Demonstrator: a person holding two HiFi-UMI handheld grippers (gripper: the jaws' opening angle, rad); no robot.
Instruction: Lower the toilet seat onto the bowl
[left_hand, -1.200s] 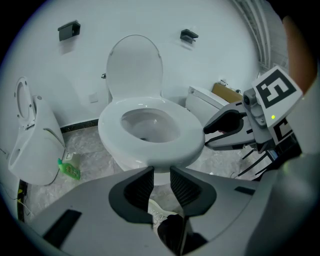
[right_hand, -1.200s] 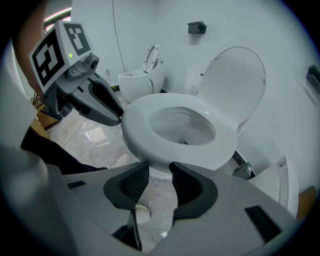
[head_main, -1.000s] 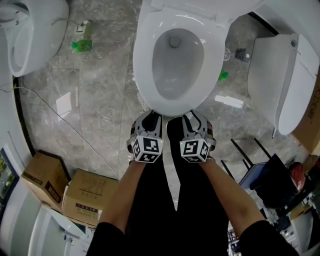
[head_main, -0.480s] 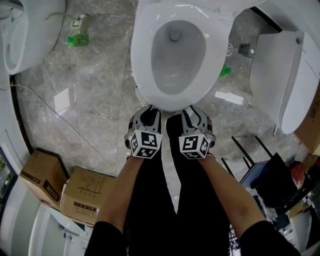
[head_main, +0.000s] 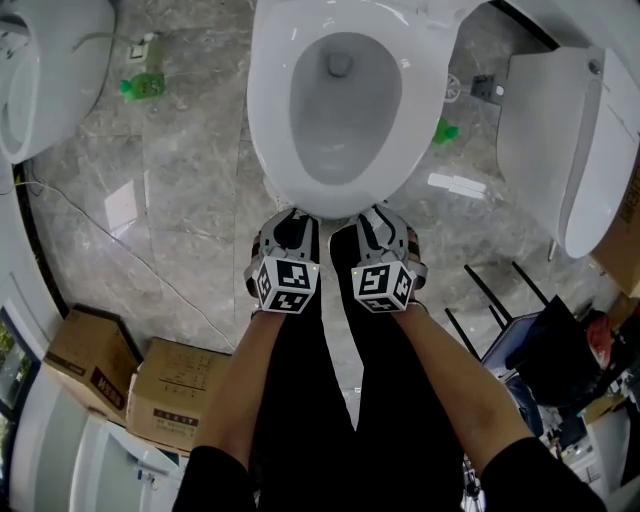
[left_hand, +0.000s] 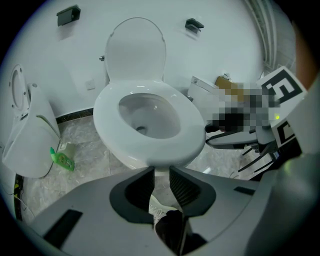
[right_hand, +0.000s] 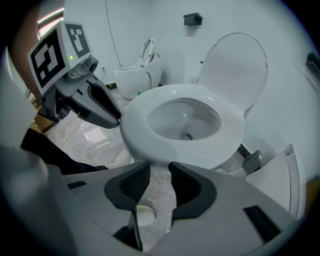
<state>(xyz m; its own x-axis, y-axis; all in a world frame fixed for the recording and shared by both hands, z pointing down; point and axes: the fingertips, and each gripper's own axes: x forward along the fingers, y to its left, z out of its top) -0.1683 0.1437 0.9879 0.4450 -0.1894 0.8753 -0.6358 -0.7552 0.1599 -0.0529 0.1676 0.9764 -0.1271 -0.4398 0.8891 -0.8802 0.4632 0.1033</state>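
Toilet seat (head_main: 268, 100): lying flat on bowl (head_main: 340, 125); lid (left_hand: 136, 50) upright. Task looks complete. Left tool (left_hand: 161, 172), right tool (right_hand: 159, 167): empty, jaws apart, just narrowing.

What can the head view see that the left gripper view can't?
Only the head view shows the two cardboard boxes on the floor and the person's forearms.

Only the left gripper view shows the toilet lid standing upright against the white wall, with black fittings mounted high on that wall.

Both show the white toilet seat lying down on the bowl, and the green bottle on the grey marble floor.
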